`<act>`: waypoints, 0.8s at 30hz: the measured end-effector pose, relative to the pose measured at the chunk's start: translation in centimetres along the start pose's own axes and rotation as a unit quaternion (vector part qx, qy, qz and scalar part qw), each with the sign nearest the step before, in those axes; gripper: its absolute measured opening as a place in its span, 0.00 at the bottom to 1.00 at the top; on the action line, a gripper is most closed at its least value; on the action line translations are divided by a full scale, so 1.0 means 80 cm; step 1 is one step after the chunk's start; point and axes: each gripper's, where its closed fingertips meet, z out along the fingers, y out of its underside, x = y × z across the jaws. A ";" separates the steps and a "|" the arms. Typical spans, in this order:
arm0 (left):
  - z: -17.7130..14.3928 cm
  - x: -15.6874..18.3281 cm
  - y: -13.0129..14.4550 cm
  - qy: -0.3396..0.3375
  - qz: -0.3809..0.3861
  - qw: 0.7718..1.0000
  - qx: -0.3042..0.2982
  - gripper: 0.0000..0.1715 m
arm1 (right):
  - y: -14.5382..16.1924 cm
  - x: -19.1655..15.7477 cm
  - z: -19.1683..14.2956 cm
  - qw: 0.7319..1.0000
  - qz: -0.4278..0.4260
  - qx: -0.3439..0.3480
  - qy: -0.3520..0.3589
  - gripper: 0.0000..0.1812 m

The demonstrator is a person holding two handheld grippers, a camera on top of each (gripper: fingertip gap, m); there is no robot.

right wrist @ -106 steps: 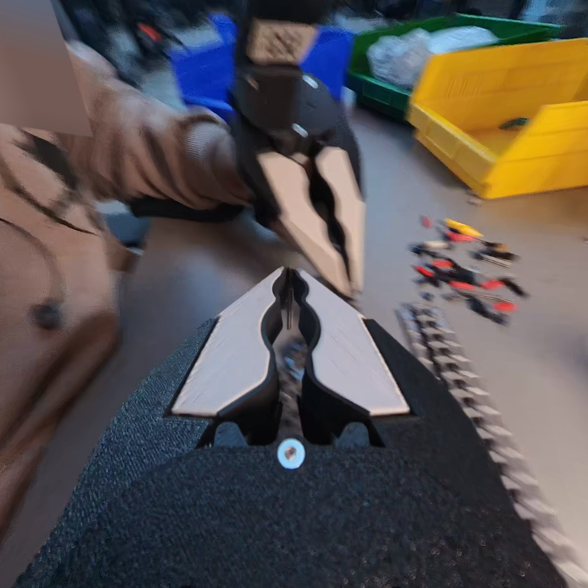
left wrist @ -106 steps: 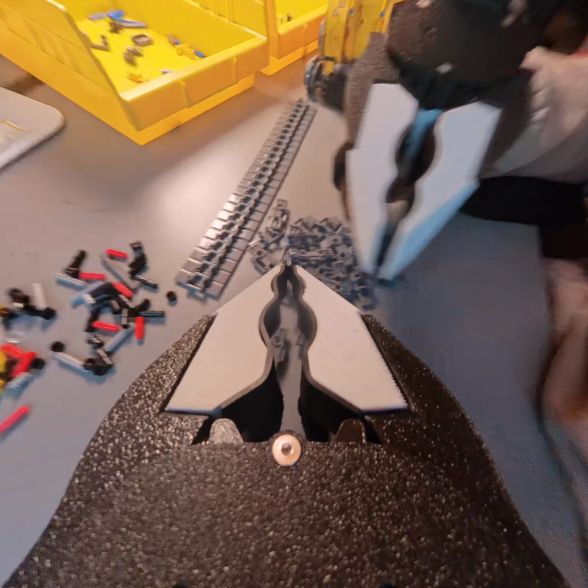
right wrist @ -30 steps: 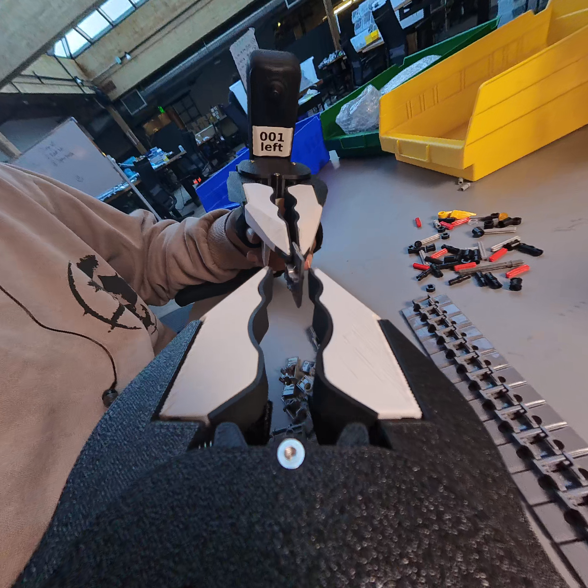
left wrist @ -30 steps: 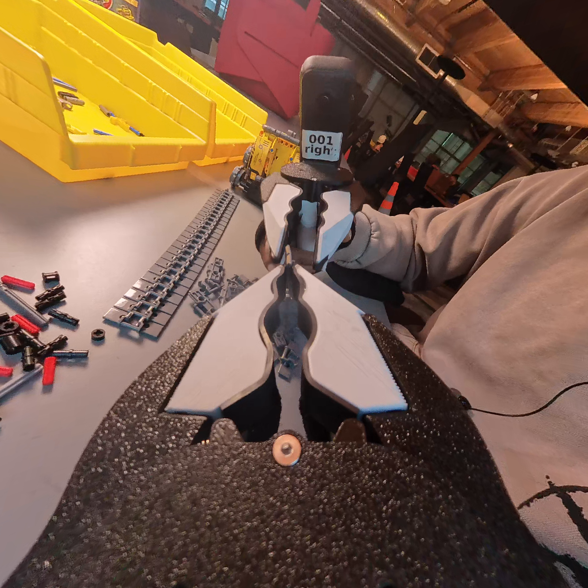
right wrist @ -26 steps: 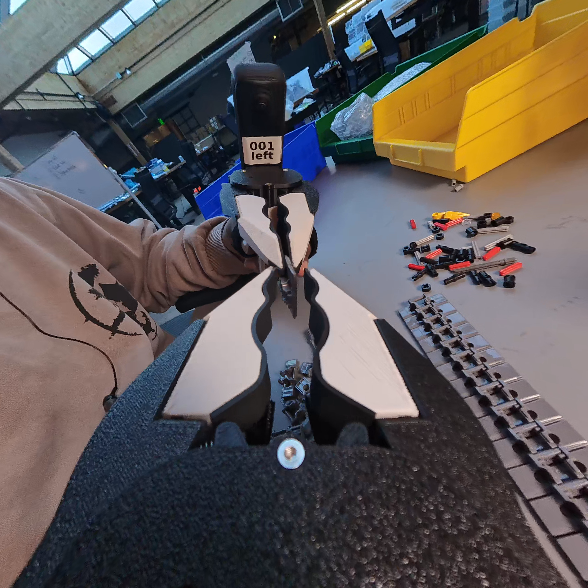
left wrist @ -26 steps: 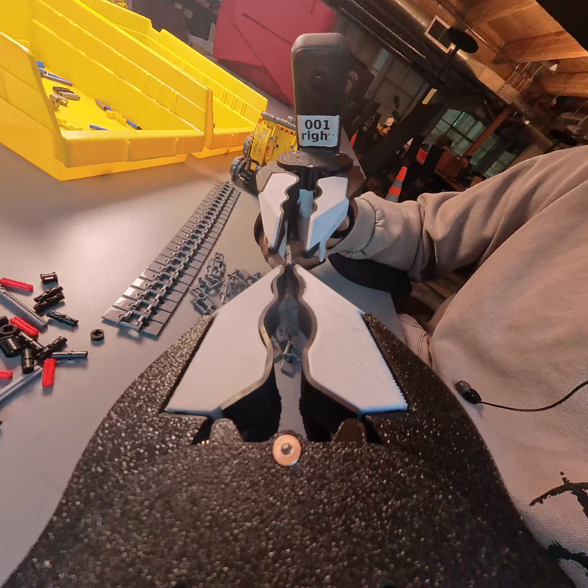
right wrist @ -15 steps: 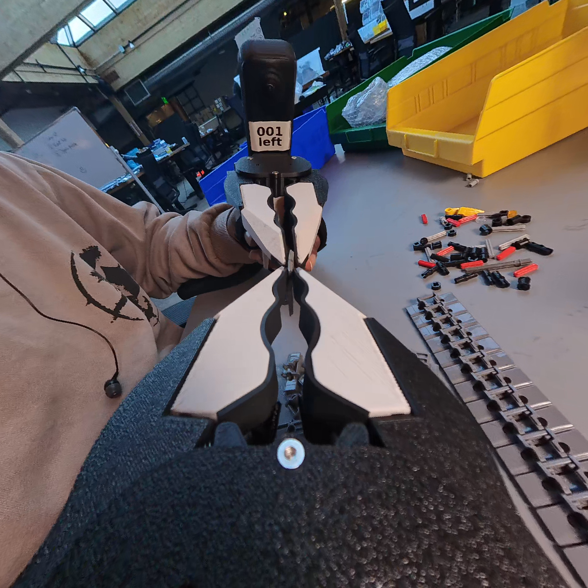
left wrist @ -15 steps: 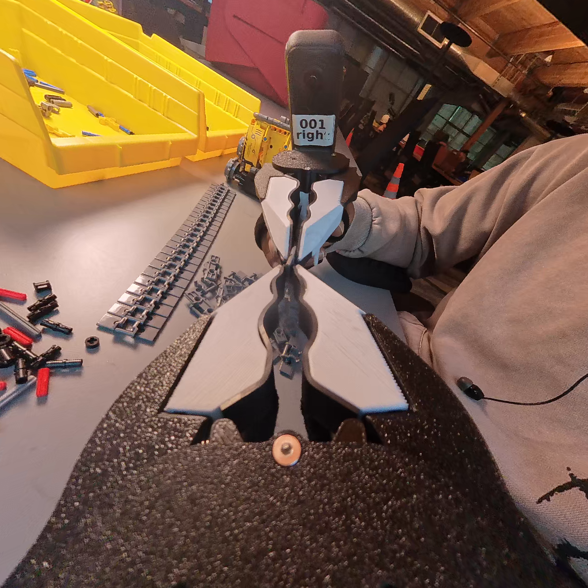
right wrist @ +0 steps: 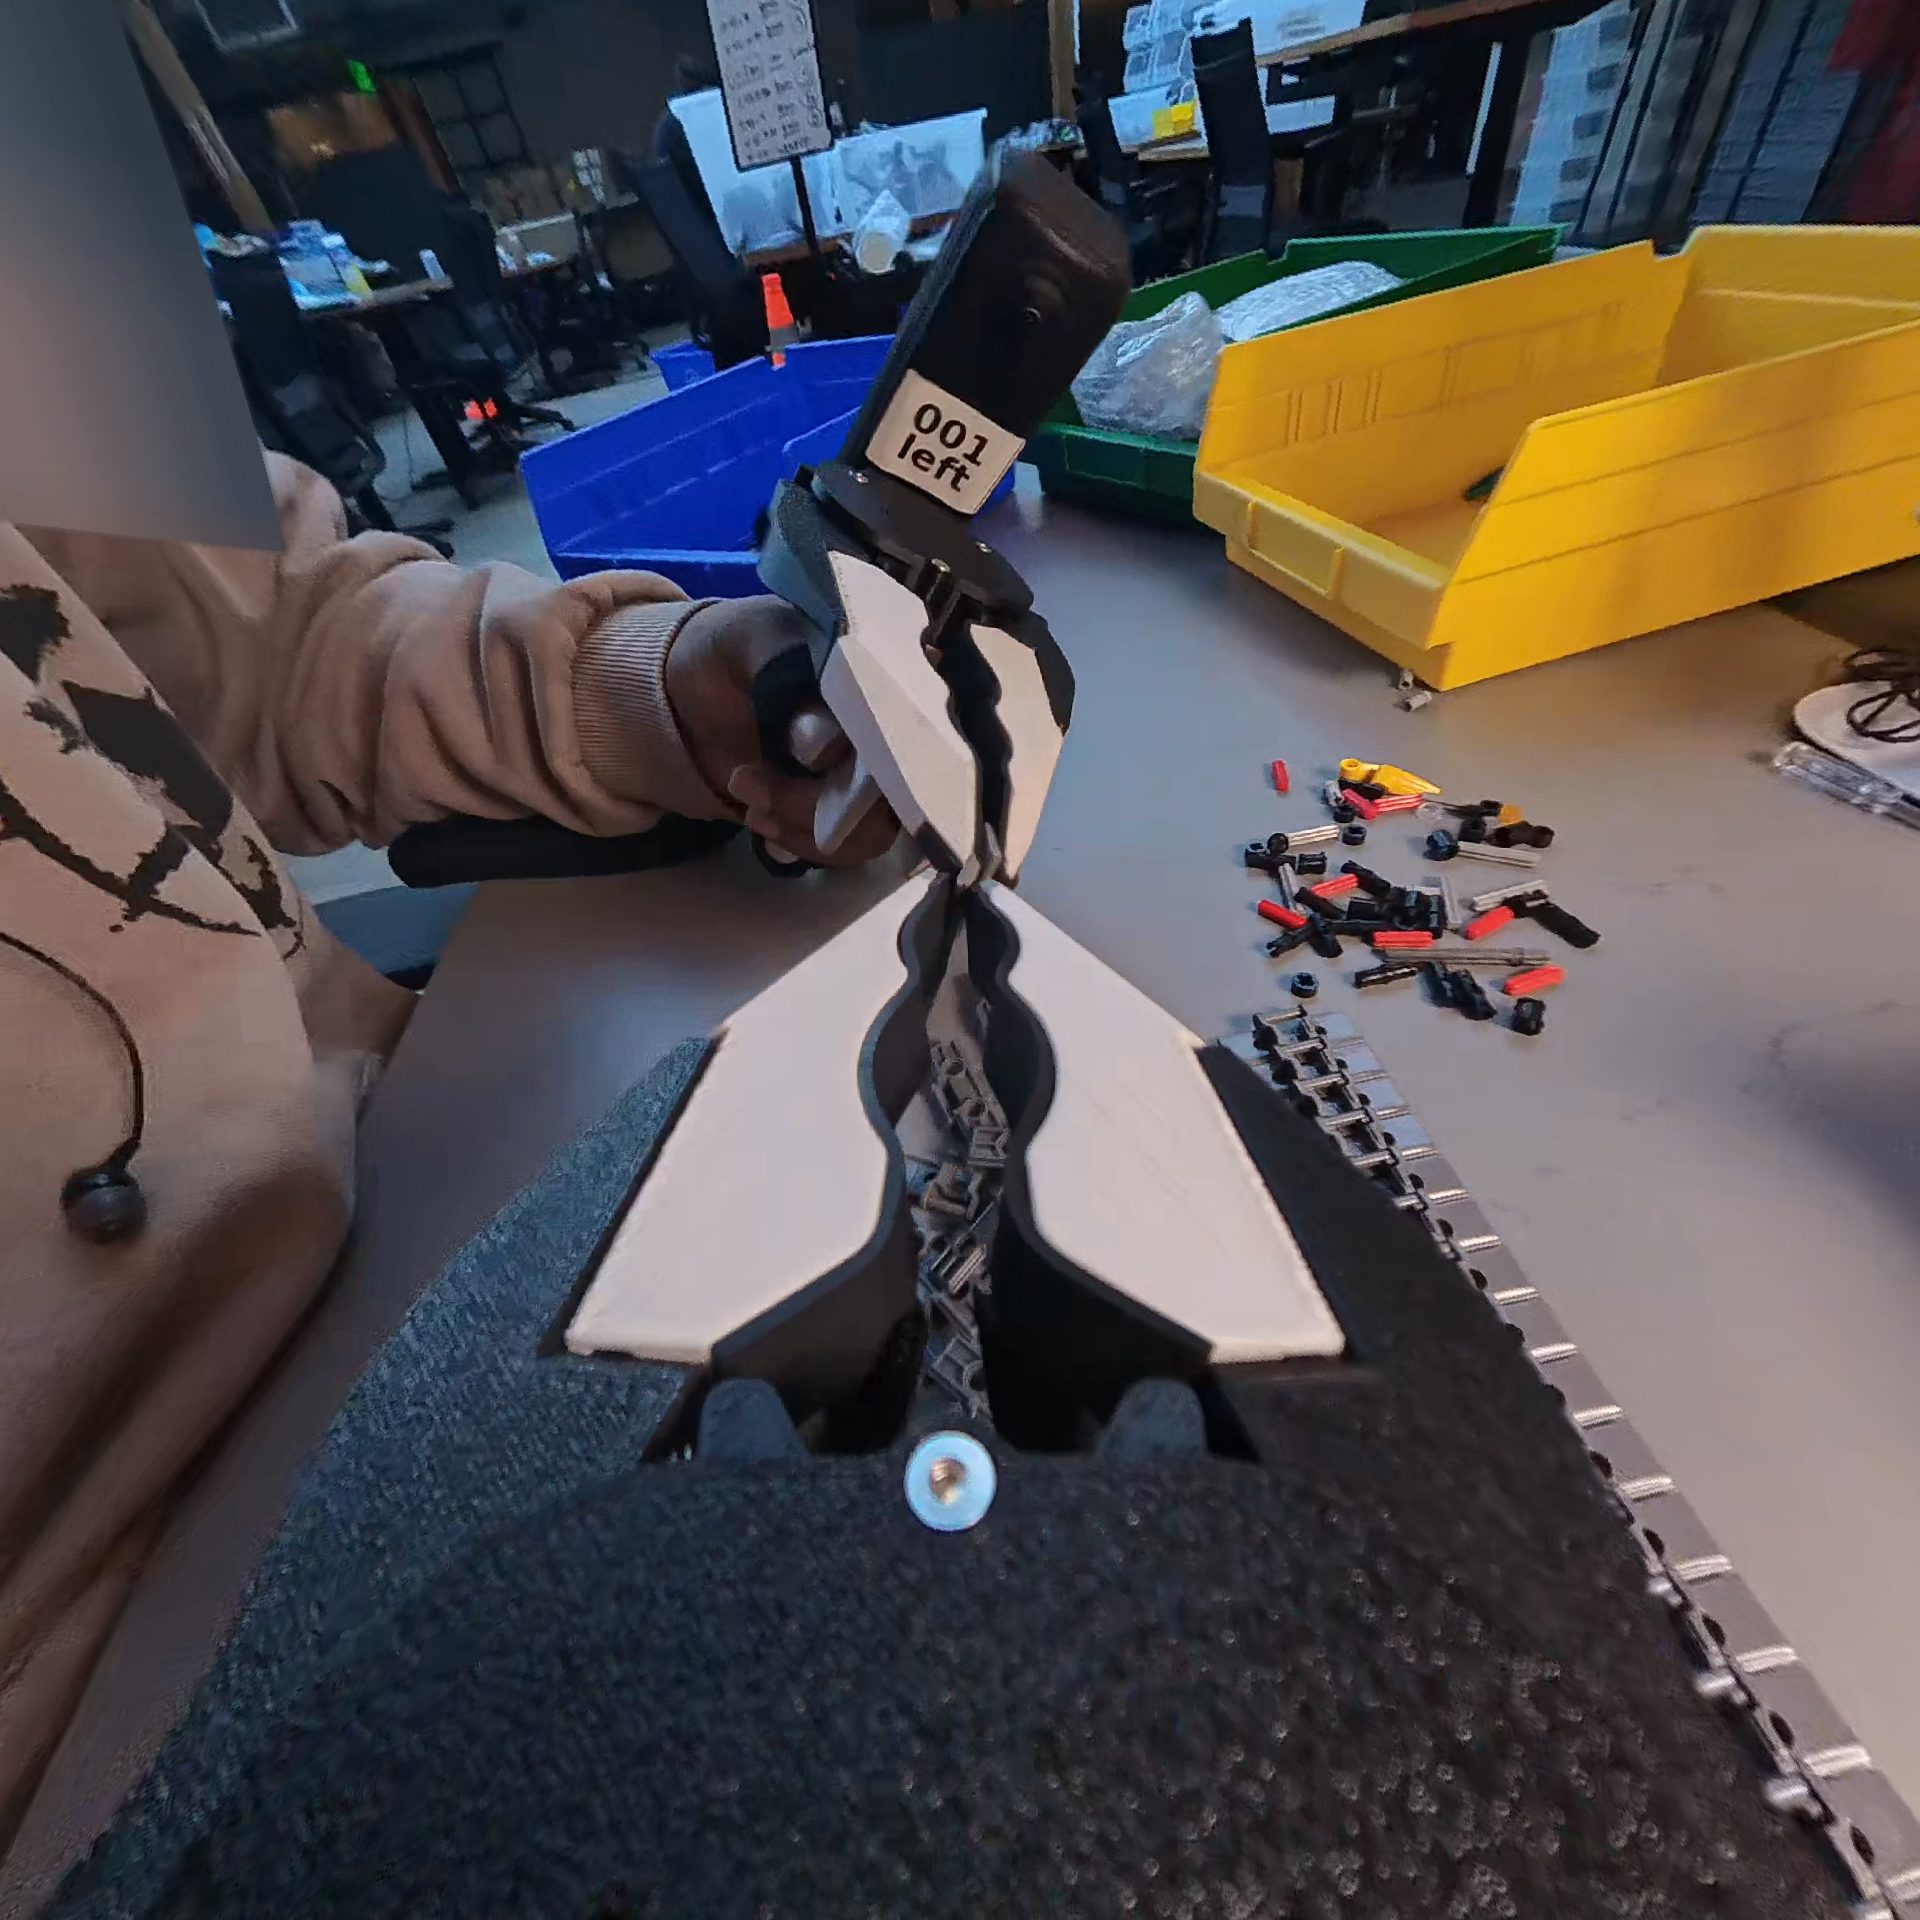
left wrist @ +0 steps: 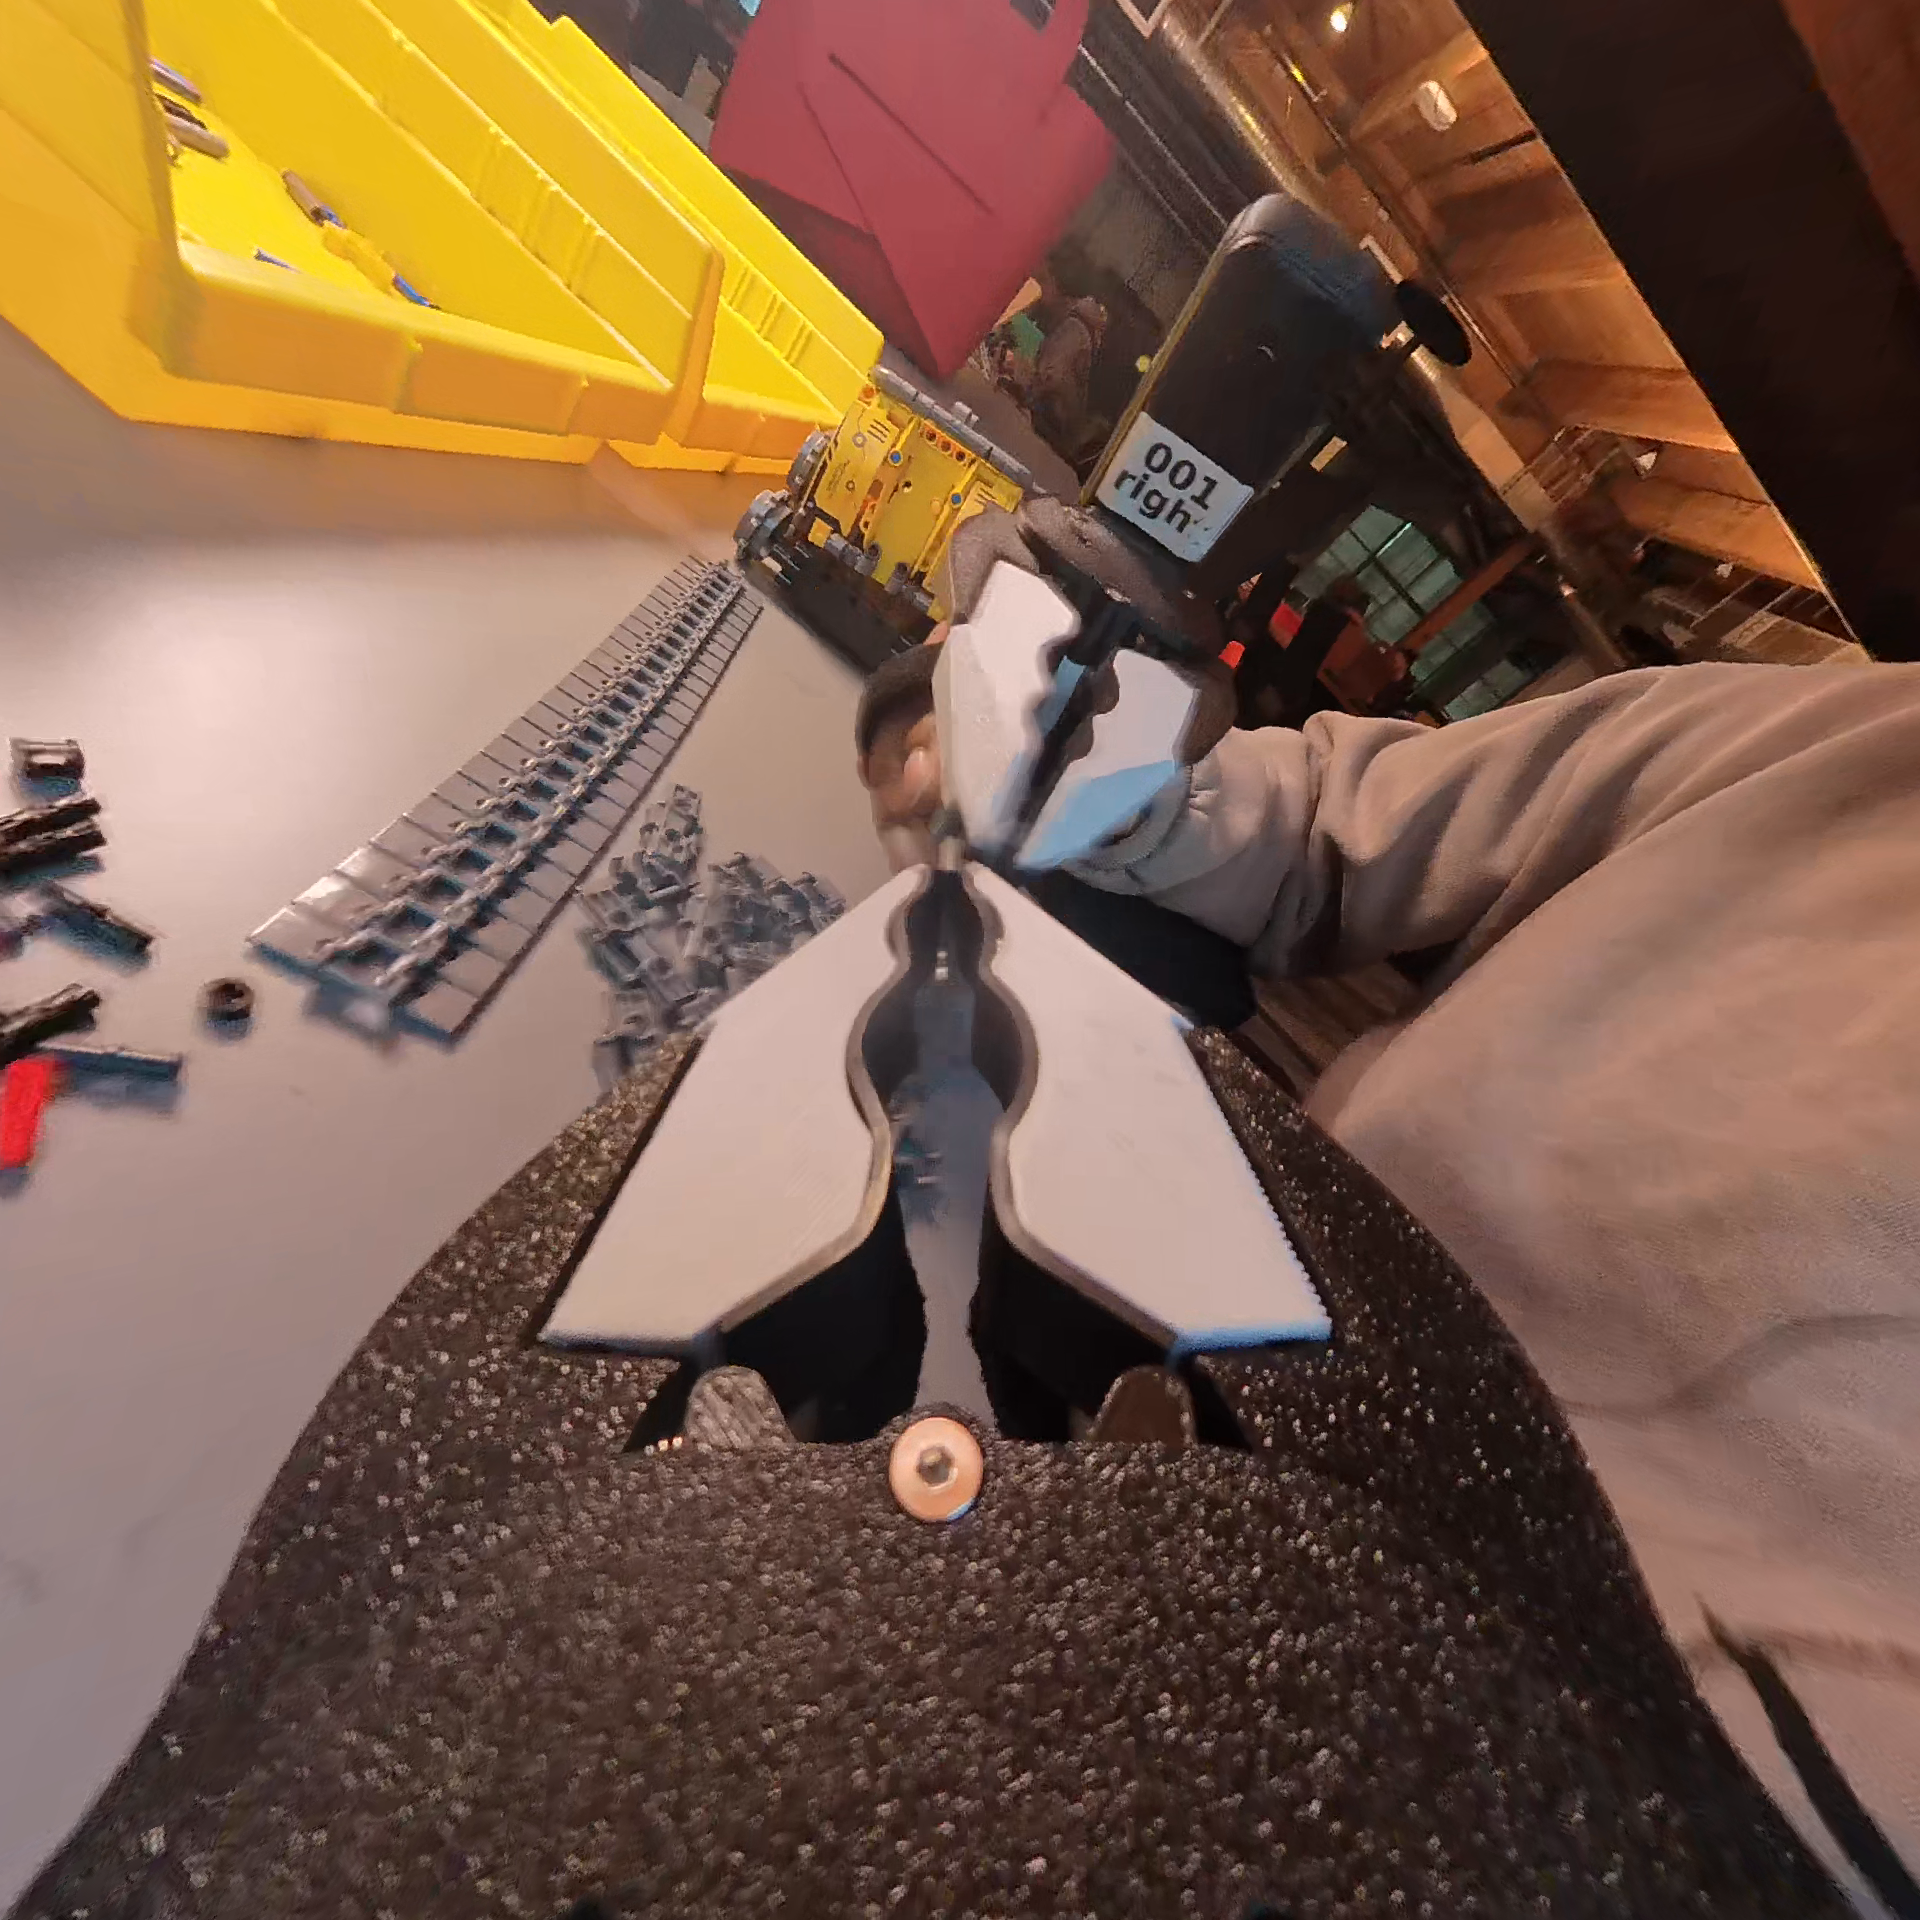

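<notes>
Grey table (right wrist: 1299, 644), yellow bin (right wrist: 1558, 468), blue bin (right wrist: 665, 488), cluttered workshop behind.

Mounted close behind each gripper, facing forward along its fingers, low over the grey tabletop (left wrist: 312, 644). Aimed at one another, tips nearly meeting. Shared: the grey track strip (left wrist: 540, 821) (right wrist: 1382, 1153) and loose small parts (right wrist: 1413, 894).
</notes>
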 end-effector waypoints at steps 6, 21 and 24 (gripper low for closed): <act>0.000 -0.004 -0.007 -0.018 0.018 1.000 0.004 0.01 | -0.020 -0.047 0.017 0.993 -0.101 -0.005 -0.054 0.00; 0.022 -0.007 0.029 -0.052 0.078 0.993 -0.074 0.01 | 0.057 0.020 -0.034 0.984 -0.052 -0.168 0.009 0.02; 0.024 -0.013 0.037 -0.067 0.086 0.990 -0.091 0.02 | 0.072 0.027 -0.032 0.981 -0.045 -0.189 0.017 0.06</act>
